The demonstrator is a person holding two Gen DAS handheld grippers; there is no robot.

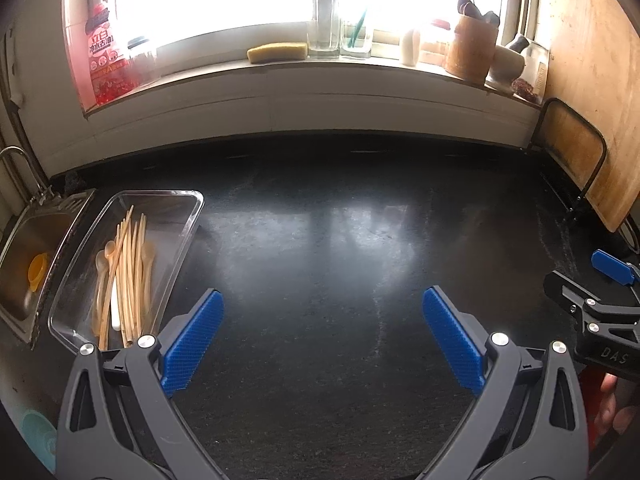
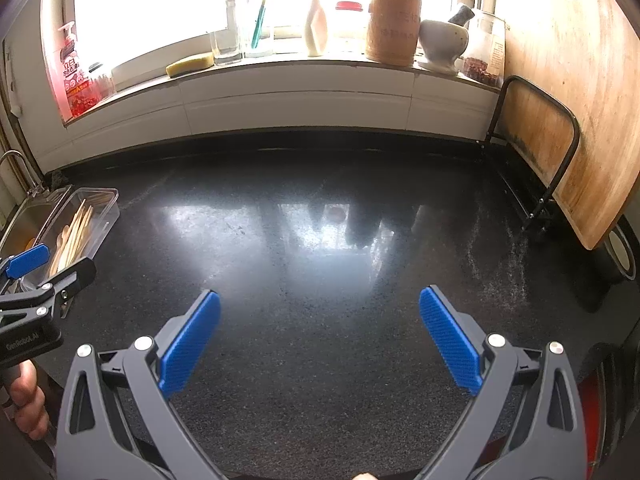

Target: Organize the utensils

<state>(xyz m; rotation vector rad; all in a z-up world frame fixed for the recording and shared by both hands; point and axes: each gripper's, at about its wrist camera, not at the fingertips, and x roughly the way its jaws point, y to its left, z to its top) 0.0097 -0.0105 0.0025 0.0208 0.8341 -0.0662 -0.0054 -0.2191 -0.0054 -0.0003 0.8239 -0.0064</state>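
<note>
A clear plastic tray [image 1: 182, 200] lies on the black counter at the left, beside the sink. Inside it lie wooden chopsticks [image 1: 130, 268] and pale spoons [image 1: 107, 254]. The same tray [image 2: 105, 204] shows at the far left of the right wrist view, its utensils [image 2: 72, 240] partly hidden by the other gripper. My left gripper [image 1: 322, 312] hovers open over bare counter, right of the tray, with nothing between its blue pads. My right gripper [image 2: 319, 312] is also open and holds nothing, above the counter's middle.
A steel sink [image 1: 24, 248] with a yellow item lies left of the tray. The windowsill holds a red soap bottle [image 1: 102, 52], a sponge [image 1: 276, 53], glasses, a wooden utensil holder [image 2: 394, 28] and a mortar [image 2: 442, 42]. A big wooden board [image 2: 568, 92] leans in a rack at right.
</note>
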